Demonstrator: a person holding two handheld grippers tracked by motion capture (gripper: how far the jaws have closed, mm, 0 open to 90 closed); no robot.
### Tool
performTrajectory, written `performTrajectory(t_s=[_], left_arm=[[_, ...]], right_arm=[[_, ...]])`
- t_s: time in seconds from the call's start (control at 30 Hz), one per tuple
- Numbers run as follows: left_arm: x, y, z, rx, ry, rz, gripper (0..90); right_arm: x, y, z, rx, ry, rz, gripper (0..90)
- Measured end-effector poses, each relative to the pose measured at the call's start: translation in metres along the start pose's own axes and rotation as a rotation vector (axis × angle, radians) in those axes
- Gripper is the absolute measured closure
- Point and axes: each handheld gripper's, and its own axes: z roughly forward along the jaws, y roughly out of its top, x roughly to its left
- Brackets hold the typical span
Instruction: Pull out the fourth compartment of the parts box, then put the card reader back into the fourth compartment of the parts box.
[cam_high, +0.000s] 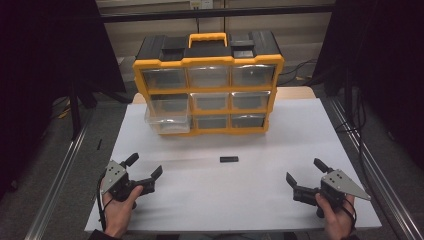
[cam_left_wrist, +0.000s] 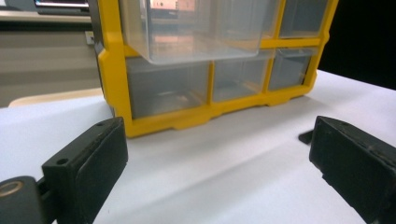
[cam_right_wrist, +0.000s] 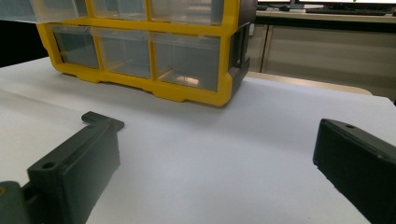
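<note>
A yellow and black drawer organizer (cam_high: 207, 90) with clear drawers stands at the back middle of the white table (cam_high: 300, 130). Its middle-left drawer (cam_high: 167, 119) is pulled out, and that drawer (cam_left_wrist: 196, 32) looks bare inside. A small black piece (cam_high: 229, 159) lies flat in front of the organizer. My left gripper (cam_high: 145, 165) rests open at the near left, held by a hand. My right gripper (cam_high: 304, 170) is open at the near right. Both point toward the organizer with nothing between the jaws. The black piece (cam_left_wrist: 306, 137) peeks out beside the right jaw in the left gripper view.
Bare white table lies between the two grippers and the organizer (cam_left_wrist: 205, 116). In the right gripper view the organizer (cam_right_wrist: 187, 93) sits ahead and to the left. Metal rails (cam_high: 65, 165) run along both sides of the table, and dark curtains hang beyond them.
</note>
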Motion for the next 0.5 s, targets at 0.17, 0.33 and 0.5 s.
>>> performTrajectory(t_s=[0.17, 0.33, 0.5], left_arm=[[-0.0036, 0.0009, -0.0072, -0.002, -0.011, 0.021, 5.0], [-0.001, 0.002, -0.0031, 0.018, -0.029, -0.01, 5.4], [-0.0002, 0.0053, -0.0019, 0.025, -0.072, -0.003, 5.0]], right_arm=[[-0.0013, -0.0006, -0.0004, 0.0, -0.002, 0.005, 0.2], [-0.0014, -0.0005, -0.0003, 0.001, 0.003, 0.001, 0.1], [-0.0025, -0.0002, -0.0001, -0.003, -0.002, 0.01, 0.1]])
